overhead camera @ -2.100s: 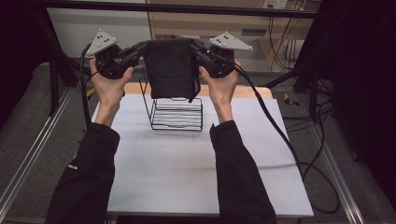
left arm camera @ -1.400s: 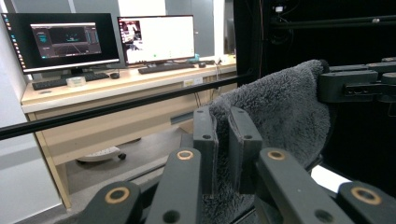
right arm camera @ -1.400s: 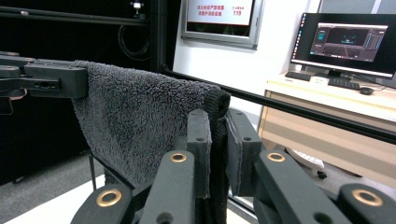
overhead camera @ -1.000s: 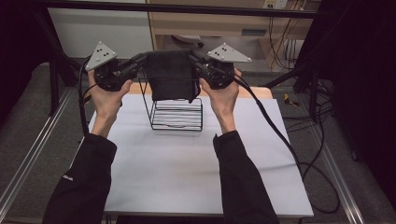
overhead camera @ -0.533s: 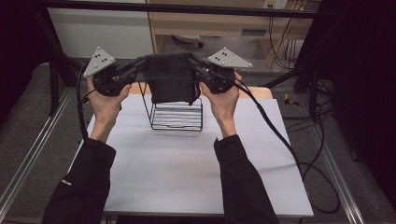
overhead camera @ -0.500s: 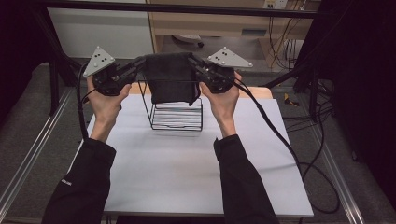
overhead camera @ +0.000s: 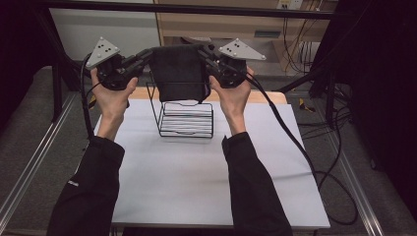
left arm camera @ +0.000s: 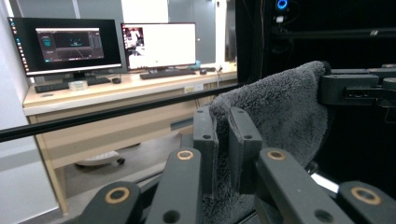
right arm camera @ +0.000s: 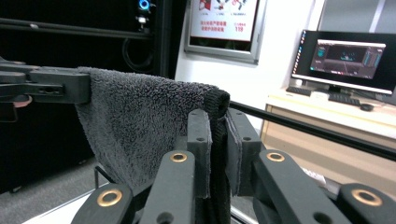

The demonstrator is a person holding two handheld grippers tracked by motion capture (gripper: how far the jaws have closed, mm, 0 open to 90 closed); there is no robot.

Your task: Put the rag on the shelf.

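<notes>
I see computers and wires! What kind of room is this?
Probably a lab or workshop office: desk monitors, loose cables beside the white table, and a metal frame bar overhead.

A: We note the near half of the white table (overhead camera: 196,182) lies bare between the 2 sleeves; free passage there.

B: Agreed. Toward the far edge stands 1 wire rack (overhead camera: 186,118), blocking the middle.

A: Above it hangs the dark towel (overhead camera: 178,73), stretched between the left gripper (overhead camera: 142,56) and right gripper (overhead camera: 206,51), both clamped on its top corners. Its lower hem sits just over the rack's top.

B: We see open table left and right of the rack.
</notes>
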